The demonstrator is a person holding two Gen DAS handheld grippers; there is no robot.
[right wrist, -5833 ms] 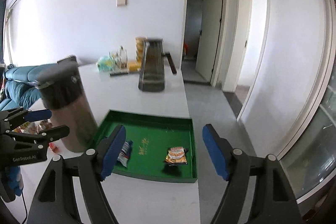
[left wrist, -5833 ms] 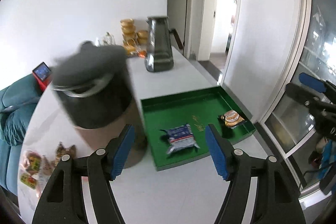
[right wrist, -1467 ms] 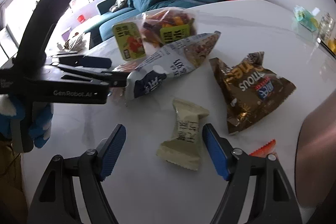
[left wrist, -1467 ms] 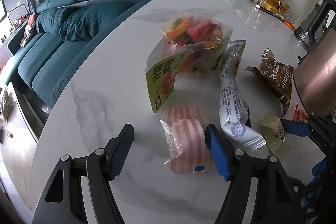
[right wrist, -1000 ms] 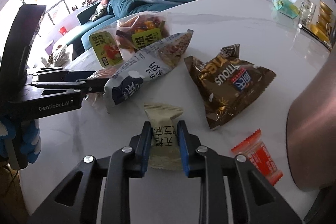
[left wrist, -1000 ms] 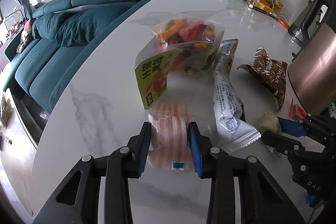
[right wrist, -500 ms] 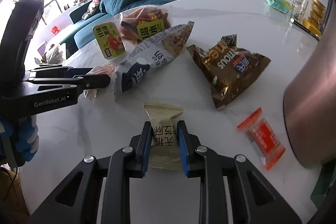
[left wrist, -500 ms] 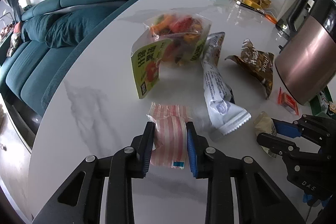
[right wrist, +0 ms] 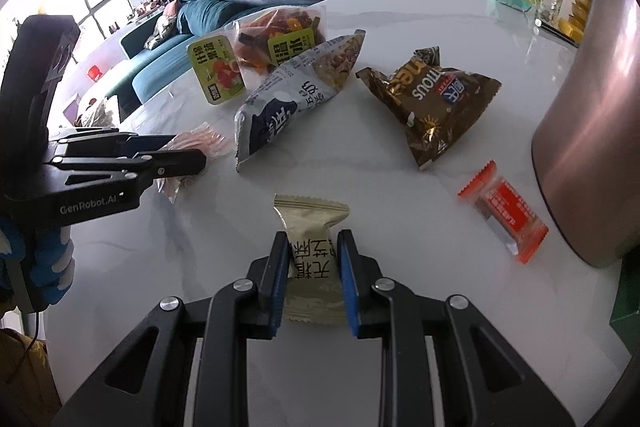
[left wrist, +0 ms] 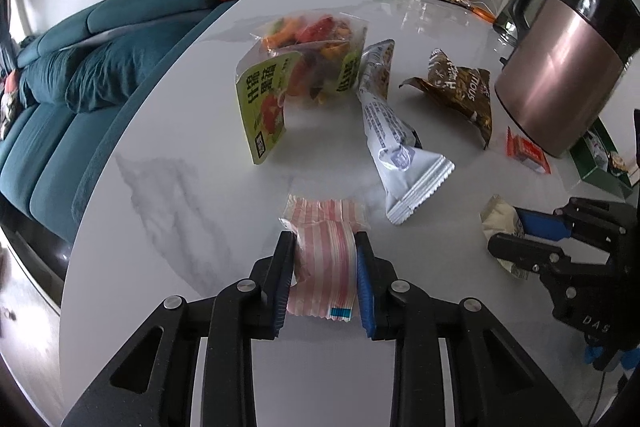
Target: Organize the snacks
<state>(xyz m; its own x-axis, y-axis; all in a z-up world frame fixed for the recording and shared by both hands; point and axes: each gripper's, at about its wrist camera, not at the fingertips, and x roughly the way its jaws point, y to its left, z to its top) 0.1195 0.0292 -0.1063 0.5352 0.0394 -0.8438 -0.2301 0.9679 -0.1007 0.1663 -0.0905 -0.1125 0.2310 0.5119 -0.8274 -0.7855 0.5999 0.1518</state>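
**Snack lot on white marble counter: two pieces in grip**

Item 1. Left tongs [left wrist: 323,275], angled steeply down toward the counter [left wrist: 192,187] at its near edge. Blue pads are clenched on a pink-and-white striped packet [left wrist: 326,259], with a small blue mark at its near corner; the packet's far end sticks out past the fingertips. The body of this tool, seen from the right wrist view, reads "GenRobot.AI".

Item 2. Right tongs [right wrist: 313,279], likewise pitched down, to the right of the left tool. Pads are clenched on a beige packet [right wrist: 314,227] printed with dark Chinese characters; its serrated far end stands free beyond the fingertips. The tool body in the left wrist view shows the letters "DAS".

Item 3. Loose stock on the counter, farther off:
- clear bag of mixed dried fruit [left wrist: 308,63] with yellow-green Chinese labels, farthest of the group;
- grey-white long pouch [right wrist: 296,95] with dark Chinese lettering, leaning against that bag;
- brown crinkled bag [right wrist: 432,99], partly readable "…TIOUS", to the right of the pouch;
- small orange-red wrapped piece [right wrist: 504,211], just beside the copper-coloured kettle [left wrist: 560,67] at right.

Item 4. Green tray [left wrist: 600,163], only a corner visible, behind the kettle at far right.
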